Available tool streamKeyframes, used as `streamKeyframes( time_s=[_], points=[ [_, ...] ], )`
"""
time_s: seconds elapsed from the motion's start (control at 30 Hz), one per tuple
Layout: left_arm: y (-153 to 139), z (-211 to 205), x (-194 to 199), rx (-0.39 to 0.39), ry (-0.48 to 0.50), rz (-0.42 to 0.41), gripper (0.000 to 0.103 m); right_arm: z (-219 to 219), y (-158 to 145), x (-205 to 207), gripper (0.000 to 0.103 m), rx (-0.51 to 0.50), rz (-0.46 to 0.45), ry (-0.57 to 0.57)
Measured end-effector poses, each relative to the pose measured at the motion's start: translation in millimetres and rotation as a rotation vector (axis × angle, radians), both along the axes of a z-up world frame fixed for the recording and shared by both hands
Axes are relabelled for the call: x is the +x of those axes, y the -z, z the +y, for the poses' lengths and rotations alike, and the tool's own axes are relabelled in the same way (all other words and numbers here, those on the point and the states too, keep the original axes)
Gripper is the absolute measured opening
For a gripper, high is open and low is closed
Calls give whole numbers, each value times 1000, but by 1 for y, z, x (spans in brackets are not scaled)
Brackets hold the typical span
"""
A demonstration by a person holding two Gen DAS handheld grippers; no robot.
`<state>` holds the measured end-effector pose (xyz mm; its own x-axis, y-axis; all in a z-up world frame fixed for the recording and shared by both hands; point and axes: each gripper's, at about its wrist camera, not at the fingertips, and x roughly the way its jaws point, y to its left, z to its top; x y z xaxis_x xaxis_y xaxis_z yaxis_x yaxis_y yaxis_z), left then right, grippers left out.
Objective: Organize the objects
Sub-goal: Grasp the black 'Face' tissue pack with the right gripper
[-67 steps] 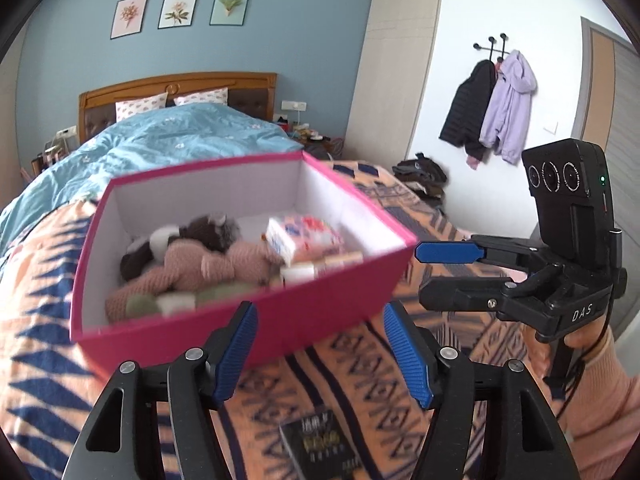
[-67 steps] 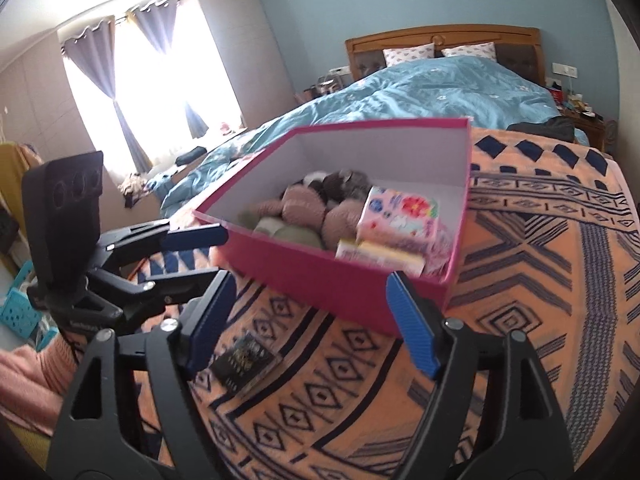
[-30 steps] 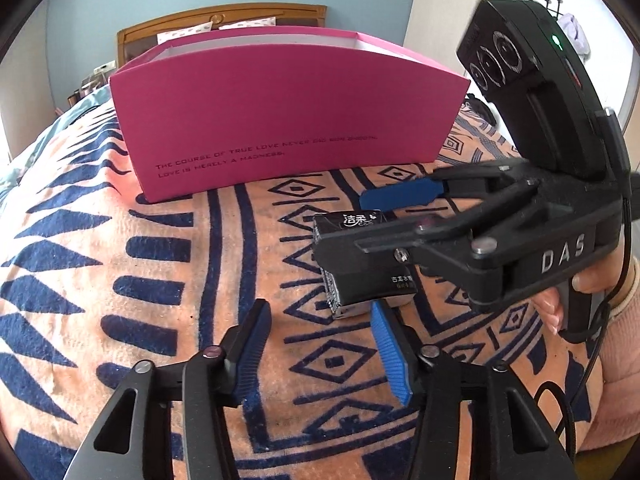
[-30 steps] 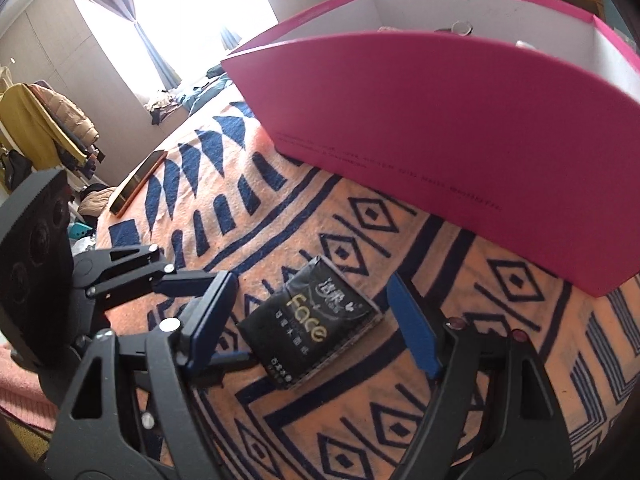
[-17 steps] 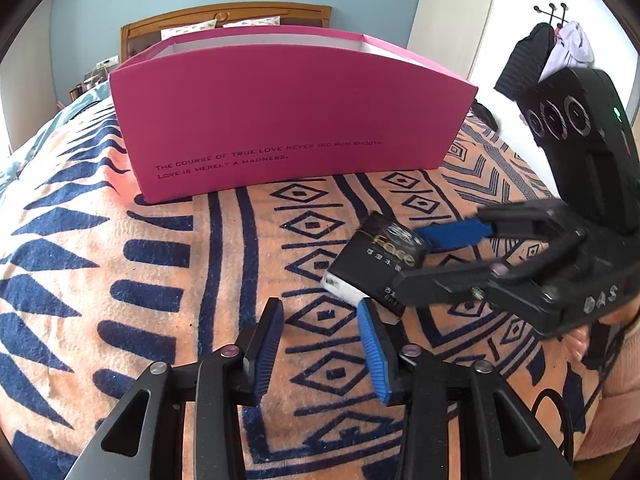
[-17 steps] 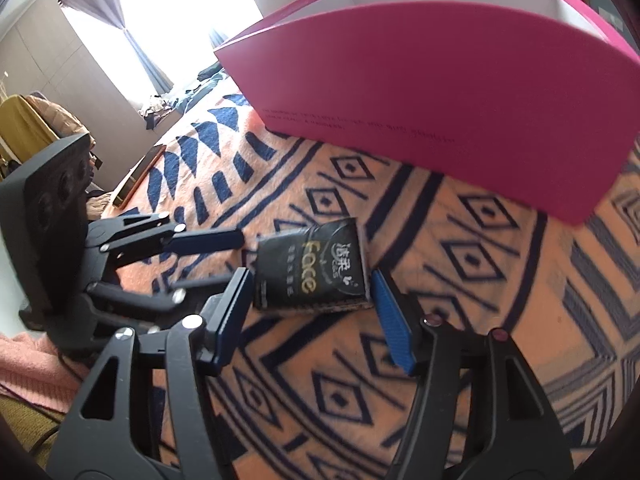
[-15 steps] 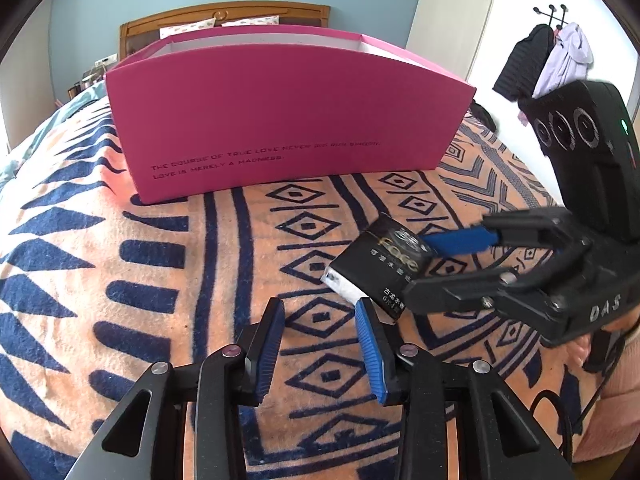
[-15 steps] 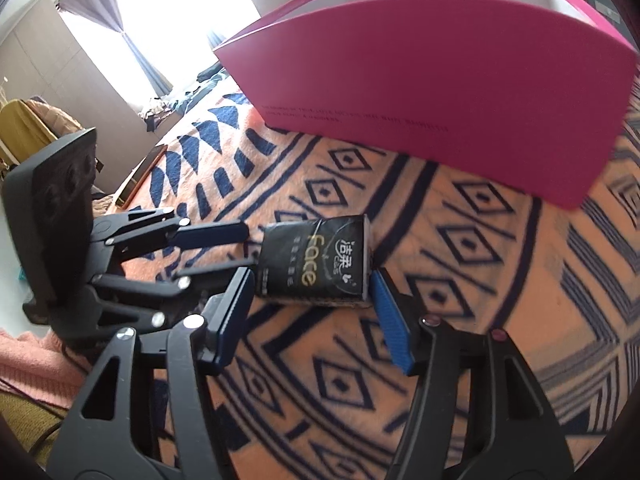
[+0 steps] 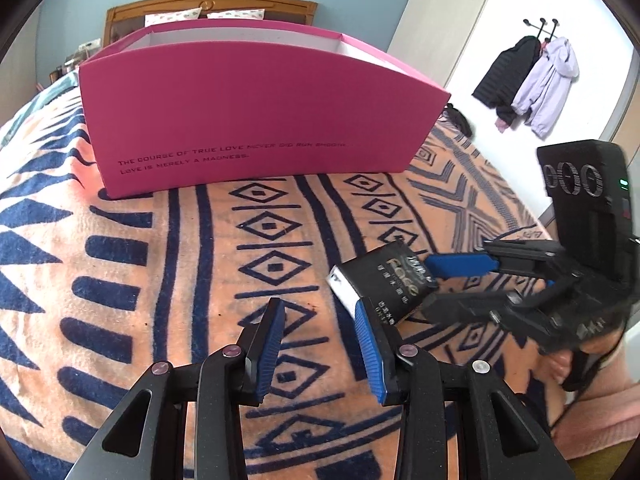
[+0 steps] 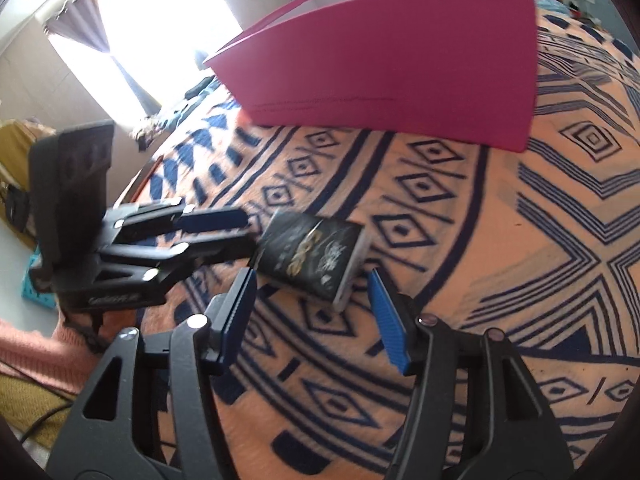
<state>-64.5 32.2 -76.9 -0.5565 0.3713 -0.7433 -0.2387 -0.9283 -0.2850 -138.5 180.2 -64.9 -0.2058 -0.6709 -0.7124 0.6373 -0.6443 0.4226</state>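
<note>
Orange blanket [image 9: 120, 240] with navy geometric pattern covers the bed, filling most of both views. Pink box [image 9: 248, 120] stands on it toward the headboard, near wall facing the cameras, a line of small dark print low on that wall; contents not visible from this angle. Two jackets [image 9: 532, 84] hang on a wall hook at right, well apart from the bed. Left gripper [image 9: 318, 344] low over the blanket, fingers spread, nothing between them. Right gripper [image 10: 312, 312] also spread wide; the black tissue pack [image 10: 312, 252] sits just ahead of its fingertips, tilted (left wrist view shows one blue pad [image 9: 460, 265] against the pack's far edge, the lower finger close under it). Whether the pack is actually pinched I cannot tell. Right view motion-blurred.
</note>
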Motion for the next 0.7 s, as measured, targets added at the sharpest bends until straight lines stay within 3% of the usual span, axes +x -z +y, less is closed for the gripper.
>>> streamKeyframes(
  time_s=[0.17, 0.43, 0.7],
  points=[
    [-3, 9, 2, 21, 32, -1, 36, 4, 4, -10, 45, -27, -15, 48],
    [-1, 18, 2, 56, 63, -24, 36, 3, 8, -15, 39, -51, -36, 64],
    [3, 25, -1, 78, 74, -48, 28, 9, 7, -14, 33, -55, -35, 54]
  ],
)
